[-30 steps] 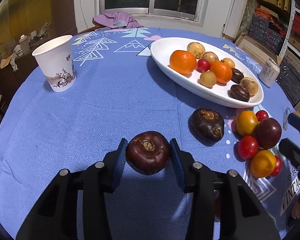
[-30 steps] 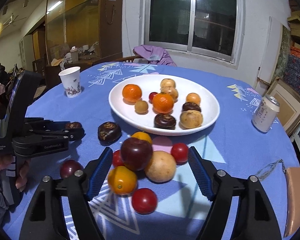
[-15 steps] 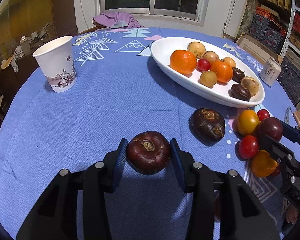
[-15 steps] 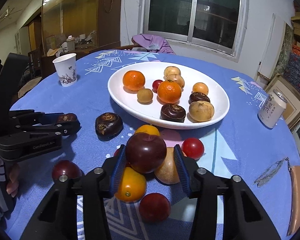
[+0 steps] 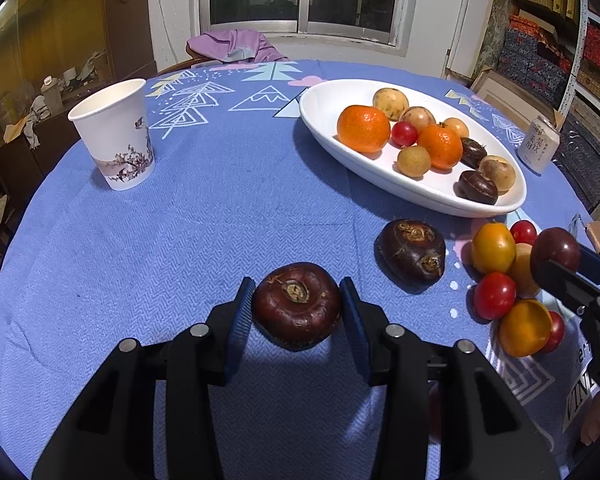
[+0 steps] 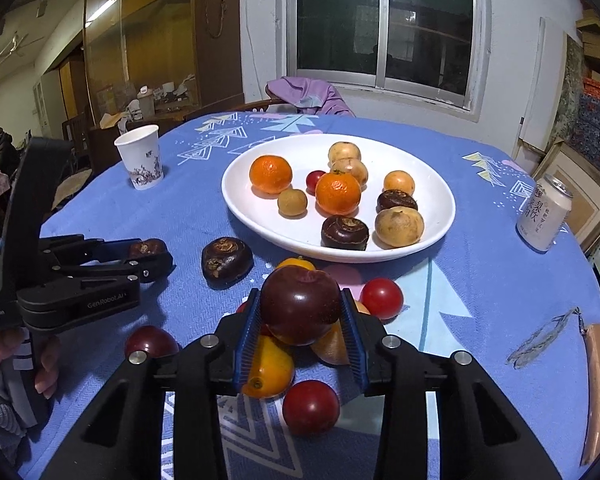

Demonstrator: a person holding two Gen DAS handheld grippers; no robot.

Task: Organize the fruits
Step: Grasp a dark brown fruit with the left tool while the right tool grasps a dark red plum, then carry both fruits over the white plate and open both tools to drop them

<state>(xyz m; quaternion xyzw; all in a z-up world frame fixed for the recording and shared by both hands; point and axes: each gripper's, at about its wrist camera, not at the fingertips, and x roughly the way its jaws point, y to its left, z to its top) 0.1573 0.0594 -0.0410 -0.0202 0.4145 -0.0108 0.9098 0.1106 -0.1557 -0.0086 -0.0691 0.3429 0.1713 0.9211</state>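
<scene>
Two grippers are shown clamped on fruit above a round table. A dark plum [image 6: 300,304] is now pinched between the blue pads of the right gripper [image 6: 302,314], whose jaws stood wide around the loose pile a second earlier; the plum is held just above the pile of red and yellow tomatoes [image 6: 269,368]. A brown water chestnut [image 5: 296,305] remains clenched in the left gripper [image 5: 297,312], which has kept its place over the cloth. A second water chestnut [image 5: 411,254] is seen lying apart between the two. Oranges, chestnuts and pale round fruit are gathered on the white oval plate [image 6: 440,204]. The blue patterned tablecloth [image 5: 220,216] also carries a paper cup [image 5: 116,136] and a drink can [image 6: 545,216]. A dark window [image 6: 384,20] and a purple garment [image 6: 308,94] are visible behind.
</scene>
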